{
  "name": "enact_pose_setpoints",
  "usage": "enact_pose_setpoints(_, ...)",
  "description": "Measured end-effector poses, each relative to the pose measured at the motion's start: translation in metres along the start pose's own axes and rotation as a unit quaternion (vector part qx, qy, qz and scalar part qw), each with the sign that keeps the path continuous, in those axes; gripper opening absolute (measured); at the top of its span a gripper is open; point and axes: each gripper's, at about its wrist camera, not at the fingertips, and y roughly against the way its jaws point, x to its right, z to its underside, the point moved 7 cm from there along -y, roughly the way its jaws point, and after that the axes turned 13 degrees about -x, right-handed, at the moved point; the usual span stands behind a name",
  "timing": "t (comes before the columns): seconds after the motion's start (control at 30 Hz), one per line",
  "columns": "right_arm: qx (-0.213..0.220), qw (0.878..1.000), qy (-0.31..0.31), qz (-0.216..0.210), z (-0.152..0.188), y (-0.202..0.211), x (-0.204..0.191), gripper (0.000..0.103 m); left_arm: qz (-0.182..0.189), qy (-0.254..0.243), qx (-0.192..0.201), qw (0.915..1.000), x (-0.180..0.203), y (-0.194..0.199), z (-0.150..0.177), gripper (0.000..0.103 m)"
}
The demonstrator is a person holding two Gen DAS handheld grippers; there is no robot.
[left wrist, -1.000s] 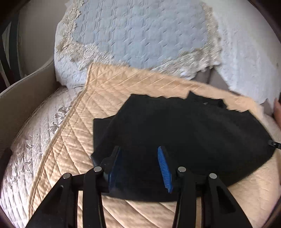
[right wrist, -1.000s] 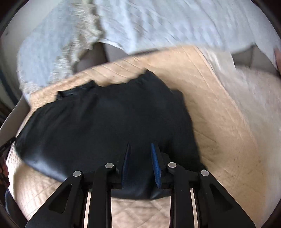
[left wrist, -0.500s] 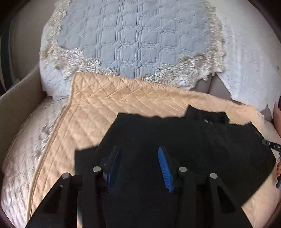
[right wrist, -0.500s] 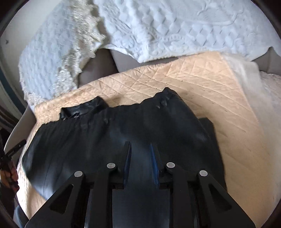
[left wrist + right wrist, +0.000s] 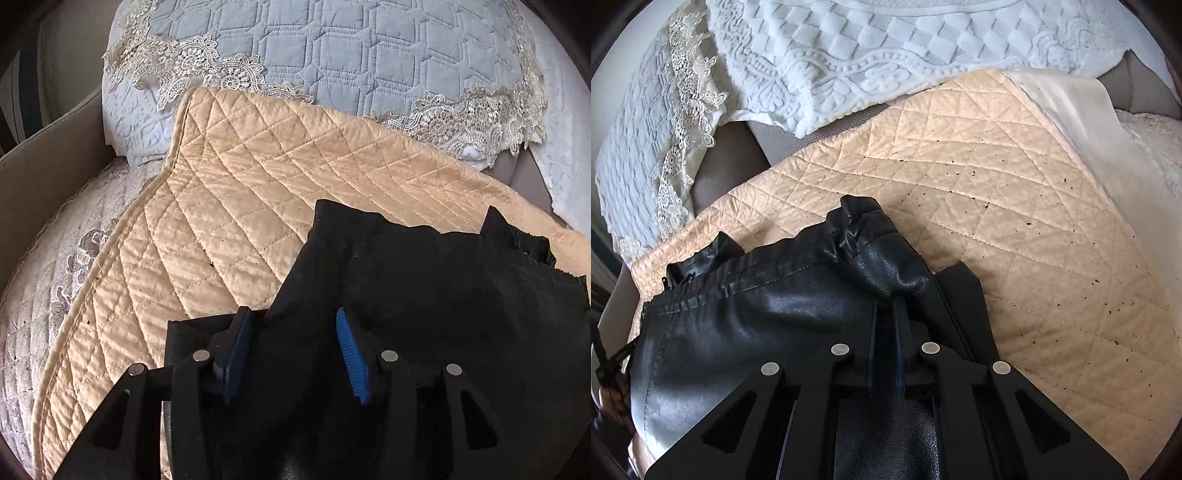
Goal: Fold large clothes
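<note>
A sofa seat fills both views, spread with a peach quilted cover [image 5: 236, 206] stitched in diamonds and edged with a pale binding. Behind it leans a grey-blue quilted cushion [image 5: 332, 48] trimmed with cream lace, and beside that a white textured throw [image 5: 871, 48] hangs over the backrest. In the left wrist view, a lace-patterned cream seat cover [image 5: 48, 280] lies to the left of the peach one, and dark specks dot the peach cover in the right wrist view.

The black garment [image 5: 746, 317], a leather-look piece with a gathered waistband, lies on the peach cover, near its front edge and close under both cameras. Its waistband runs along the far side, bunched into a raised knot of folds near the middle of the right wrist view. A flat black layer sticks out from beneath it on the right of that view.

The left tool [image 5: 293, 350] hangs just above the garment's near left part with its blue pads [image 5: 351, 354] apart; its jaws have just been opening a little, and the black cloth lies under and between them without being pressed. The right tool [image 5: 886, 332] has just closed: its jaws stand almost together, pinching a ridge of the black garment that rises up between them.
</note>
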Motion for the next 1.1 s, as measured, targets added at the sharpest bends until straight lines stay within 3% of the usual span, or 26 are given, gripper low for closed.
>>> enact_pose_setpoints(0.2, -0.015, 0.999, 0.016, 0.044, -0.004, 0.004, -0.009, 0.007, -0.015, -0.005, -0.010, 0.9998, 0.001, 0.001, -0.005, 0.051)
enact_pose_setpoints(0.27, -0.019, 0.997, 0.017, 0.080, -0.001, 0.019, -0.018, 0.022, -0.038, 0.004, -0.016, 0.9991, 0.002, 0.016, -0.005, 0.050)
enact_pose_setpoints(0.37, 0.001, 0.998, 0.036, 0.048, 0.020, 0.053, -0.044, 0.040, -0.012, 0.002, 0.014, 0.9998, 0.012, 0.061, 0.010, 0.050)
enact_pose_setpoints(0.5, 0.012, 0.997, 0.059, 0.042, 0.064, 0.084, -0.063, 0.040, -0.003, -0.026, 0.045, 0.9986, 0.030, 0.105, 0.042, 0.050)
enact_pose_setpoints(0.67, -0.007, 0.995, 0.063, 0.074, 0.104, 0.085, -0.048, 0.040, -0.018, -0.044, 0.027, 0.9985, 0.034, 0.100, 0.080, 0.050)
enact_pose_setpoints(0.77, -0.033, 0.994, 0.053, 0.092, 0.110, 0.073, -0.030, 0.040, -0.020, -0.030, -0.004, 0.9993, 0.024, 0.075, 0.092, 0.050)
enact_pose_setpoints(1.1, -0.028, 0.996, 0.037, 0.075, 0.120, 0.091, -0.038, 0.045, -0.019, -0.026, -0.002, 0.9995, 0.025, 0.091, 0.100, 0.051)
